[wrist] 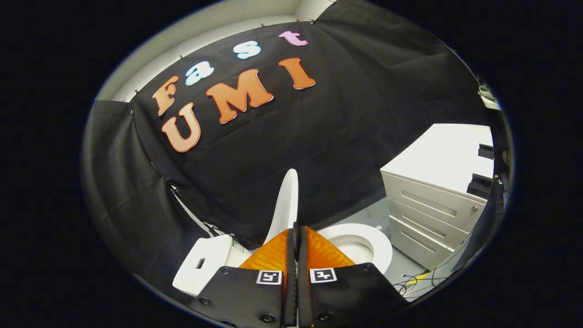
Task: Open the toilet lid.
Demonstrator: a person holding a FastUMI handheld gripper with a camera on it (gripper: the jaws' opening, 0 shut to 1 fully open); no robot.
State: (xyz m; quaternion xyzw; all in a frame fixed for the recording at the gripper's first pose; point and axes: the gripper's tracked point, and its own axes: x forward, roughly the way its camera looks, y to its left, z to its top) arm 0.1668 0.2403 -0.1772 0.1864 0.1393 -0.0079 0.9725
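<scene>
Currently the toilet lid stands raised, seen nearly edge-on as a narrow white blade rising just beyond the fingertips and leaning back toward the black cloth wall. To the right of the lid, the toilet seat lies down on the bowl, its white ring and the opening inside it exposed, partly covered by the right finger. To the left of the lid sits the white cistern, its top face showing a small rectangular slot, set against the cloth. The gripper points at the base of the lid; its two fingers are brought together with only a thin dark seam between them, and nothing sits between them, so it is closed and empty. Whether the fingertips touch the lid cannot be told, since the tips overlap its lower edge. Each finger carries a square black-and-white marker near its base. Further right, well apart from the toilet, a white drawer cabinet stands on the grey floor, three drawer fronts visible. Near the cabinet's foot a tangle of cables lies on the floor, one of them yellow.
</scene>
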